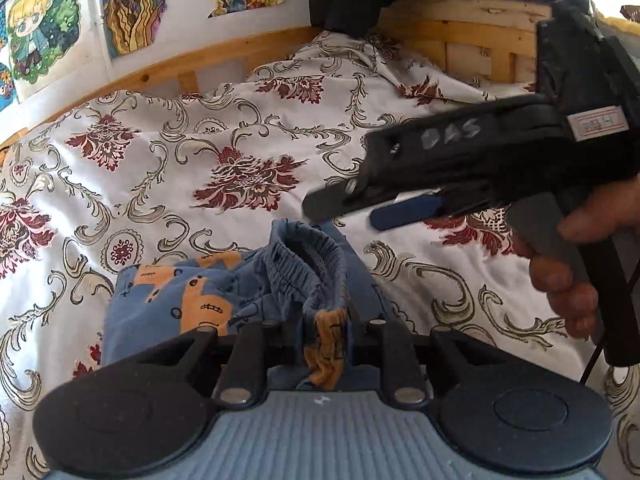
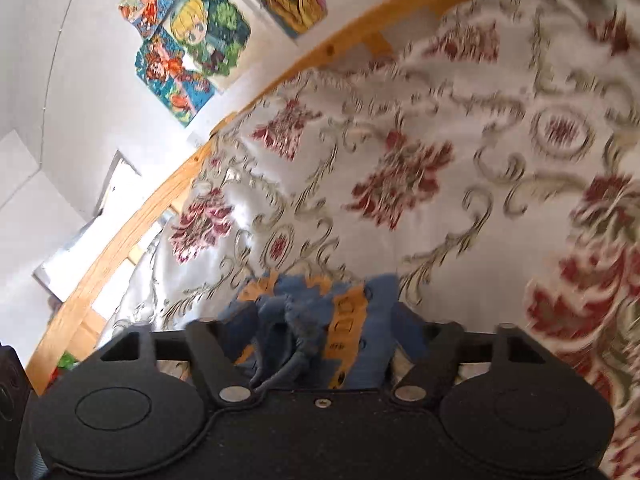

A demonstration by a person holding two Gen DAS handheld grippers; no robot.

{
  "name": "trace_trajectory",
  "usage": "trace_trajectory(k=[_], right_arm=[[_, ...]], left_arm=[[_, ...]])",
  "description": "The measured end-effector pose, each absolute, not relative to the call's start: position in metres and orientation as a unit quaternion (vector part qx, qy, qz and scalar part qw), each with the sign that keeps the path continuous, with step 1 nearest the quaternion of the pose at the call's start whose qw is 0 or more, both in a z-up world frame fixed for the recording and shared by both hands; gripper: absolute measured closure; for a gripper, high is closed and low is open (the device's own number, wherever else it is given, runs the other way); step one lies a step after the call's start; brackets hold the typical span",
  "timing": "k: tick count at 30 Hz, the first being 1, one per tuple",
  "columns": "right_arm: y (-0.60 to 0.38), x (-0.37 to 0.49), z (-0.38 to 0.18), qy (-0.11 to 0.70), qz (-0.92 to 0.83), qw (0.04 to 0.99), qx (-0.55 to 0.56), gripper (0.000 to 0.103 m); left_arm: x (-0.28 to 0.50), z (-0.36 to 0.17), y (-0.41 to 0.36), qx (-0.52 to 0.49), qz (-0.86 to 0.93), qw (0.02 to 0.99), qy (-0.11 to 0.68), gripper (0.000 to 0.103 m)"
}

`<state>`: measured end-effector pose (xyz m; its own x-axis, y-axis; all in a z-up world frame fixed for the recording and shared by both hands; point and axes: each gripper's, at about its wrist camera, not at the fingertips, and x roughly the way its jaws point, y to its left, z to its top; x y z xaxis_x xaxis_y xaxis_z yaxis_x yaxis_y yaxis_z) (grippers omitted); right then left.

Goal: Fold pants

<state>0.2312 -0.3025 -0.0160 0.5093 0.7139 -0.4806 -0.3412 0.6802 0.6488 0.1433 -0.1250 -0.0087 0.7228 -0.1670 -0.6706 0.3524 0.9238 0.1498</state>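
Judging by the bunched pants (image 1: 224, 300) on the bed (image 1: 160, 184), folding is barely begun. Left claw (image 1: 324, 344) is clamped on the waistband; right claw (image 1: 360, 208) is seen nearly closed, empty.

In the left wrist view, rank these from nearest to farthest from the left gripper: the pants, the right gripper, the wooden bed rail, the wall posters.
1. pants, pinched in the left gripper at the waistband.
2. right gripper, ahead on the right, above the bedspread.
3. wooden bed rail, beyond the bedspread.
4. wall posters, above the rail, upper left.
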Motion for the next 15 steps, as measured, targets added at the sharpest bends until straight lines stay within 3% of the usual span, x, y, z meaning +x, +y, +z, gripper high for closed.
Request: trace_trajectory(k=[5, 7, 9, 15], right_arm=[[-0.287, 0.234, -0.02, 0.389, 0.342, 0.821, 0.241, 0.056], [-0.283, 0.236, -0.022, 0.392, 0.345, 0.818, 0.241, 0.079], [-0.28, 0.235, -0.023, 0.392, 0.344, 0.819, 0.238, 0.092], [-0.289, 0.233, -0.011, 0.364, 0.331, 0.839, 0.231, 0.097]], left_arm=[[0.138, -0.009, -0.125, 0.153, -0.14, 0.918, 0.339, 0.08], [0.14, -0.009, -0.126, 0.162, -0.139, 0.918, 0.335, 0.08], [0.14, -0.009, -0.128, 0.167, -0.139, 0.918, 0.332, 0.08], [0.14, -0.001, -0.134, 0.162, -0.141, 0.926, 0.31, 0.079]])
